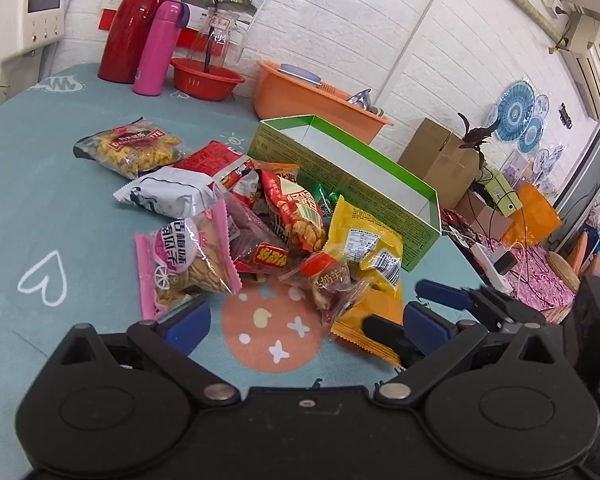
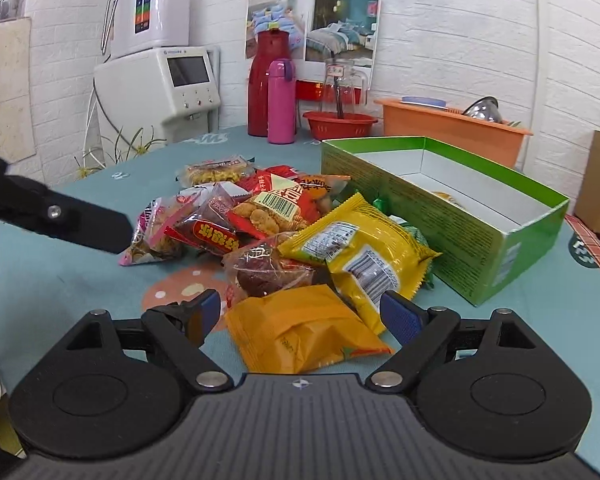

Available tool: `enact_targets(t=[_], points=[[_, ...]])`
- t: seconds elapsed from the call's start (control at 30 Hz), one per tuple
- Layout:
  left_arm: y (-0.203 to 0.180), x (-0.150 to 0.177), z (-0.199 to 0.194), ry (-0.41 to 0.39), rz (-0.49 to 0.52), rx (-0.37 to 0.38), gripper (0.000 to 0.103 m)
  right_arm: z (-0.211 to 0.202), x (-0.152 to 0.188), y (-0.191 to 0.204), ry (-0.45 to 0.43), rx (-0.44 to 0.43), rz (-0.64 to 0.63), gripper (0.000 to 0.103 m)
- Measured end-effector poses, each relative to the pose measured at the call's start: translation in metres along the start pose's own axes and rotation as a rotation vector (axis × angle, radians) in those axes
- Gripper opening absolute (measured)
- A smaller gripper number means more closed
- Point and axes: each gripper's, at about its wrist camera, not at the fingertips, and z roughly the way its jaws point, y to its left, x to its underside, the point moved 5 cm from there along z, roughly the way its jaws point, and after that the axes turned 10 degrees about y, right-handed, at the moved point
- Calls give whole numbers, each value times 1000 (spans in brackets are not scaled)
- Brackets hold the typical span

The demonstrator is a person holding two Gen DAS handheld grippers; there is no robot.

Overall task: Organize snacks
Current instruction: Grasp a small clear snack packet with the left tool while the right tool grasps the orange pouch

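Note:
A pile of snack packets (image 1: 260, 224) lies on the teal tablecloth beside an open green box (image 1: 351, 184). The box (image 2: 451, 216) holds one small packet (image 2: 445, 197). My left gripper (image 1: 303, 326) is open and empty, low over the cloth just in front of the pile. My right gripper (image 2: 301, 316) is open, its fingers on either side of an orange packet (image 2: 300, 326) at the near edge of the pile. A yellow packet (image 2: 359, 248) lies just behind it. In the left wrist view the right gripper's fingertips (image 1: 439, 294) flank the orange packet (image 1: 373, 320).
At the back of the table stand a red flask (image 2: 266, 80), a pink bottle (image 2: 282, 102), a red basket (image 2: 339, 124) with a glass jar, and an orange tub (image 2: 455, 128). Cardboard boxes (image 1: 439, 156) and cables lie beyond the table's right edge.

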Motion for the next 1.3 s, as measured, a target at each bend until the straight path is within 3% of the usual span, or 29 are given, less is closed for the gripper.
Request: enact_targets(t=[0.17, 0.33, 0.47, 0.6, 0.9, 1.3], points=[[-2, 2, 6, 15, 14, 4, 103, 17, 1, 8, 48, -4, -70, 103], [-8, -6, 25, 31, 34, 6, 103, 4, 20, 18, 84, -12, -123, 103], [-18, -17, 53, 43, 73, 15, 103, -3, 25, 16, 82, -18, -102, 103], [-17, -24, 78, 85, 42, 25, 103, 7, 21, 7, 86, 15, -77, 103], [-17, -23, 91, 118, 39, 26, 103, 7, 23, 1, 120, -39, -35, 103], [-20, -23, 99, 126, 58, 27, 99, 2, 30, 1, 116, -26, -1, 103]])
